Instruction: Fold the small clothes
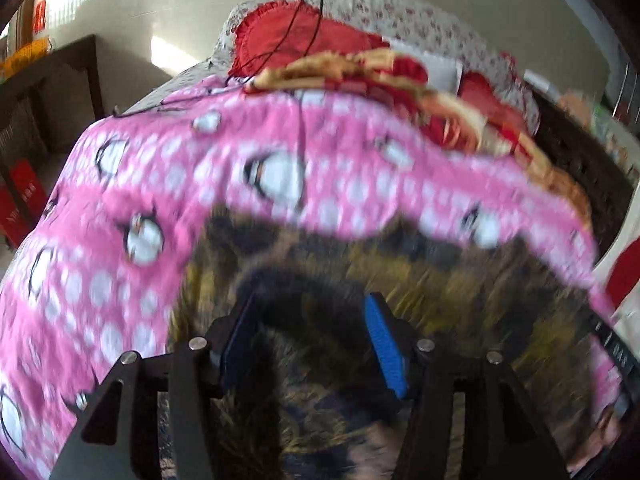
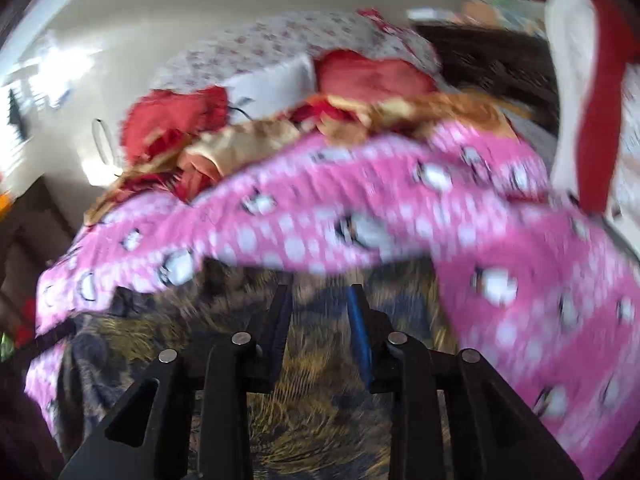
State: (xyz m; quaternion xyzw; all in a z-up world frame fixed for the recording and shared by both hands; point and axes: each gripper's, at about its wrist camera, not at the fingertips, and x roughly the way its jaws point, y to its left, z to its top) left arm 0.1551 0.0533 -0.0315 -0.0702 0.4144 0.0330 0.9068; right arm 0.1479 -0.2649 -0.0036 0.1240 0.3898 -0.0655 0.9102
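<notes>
Starting at the fingers: the left gripper (image 1: 308, 344) has its blue-padded fingers (image 1: 386, 348) spread apart with nothing pinched between them, just hanging over the dark brown-and-yellow patterned garment (image 1: 328, 400). Same story on the right gripper (image 2: 320, 332), fingers (image 2: 362, 344) parted a bit narrower, nothing in them that I can see, the same garment (image 2: 304, 408) right underneath. Both views are pretty smeared, so whether the tips actually brush the fabric I can't tell.

The garment itself is lying on the pink penguin blanket (image 1: 120, 208) that covers the bed, and the blanket's edge looks bunched up along the garment's far side. Further back there's a heap of red and gold bedding (image 1: 360, 68) and a floral quilt (image 1: 400, 12).

My read: this is between folds, both hands empty and lining up for a fresh grab. Next move probably means dropping each gripper onto an edge or corner of the garment and pinching only its layer, not the blanket too.
</notes>
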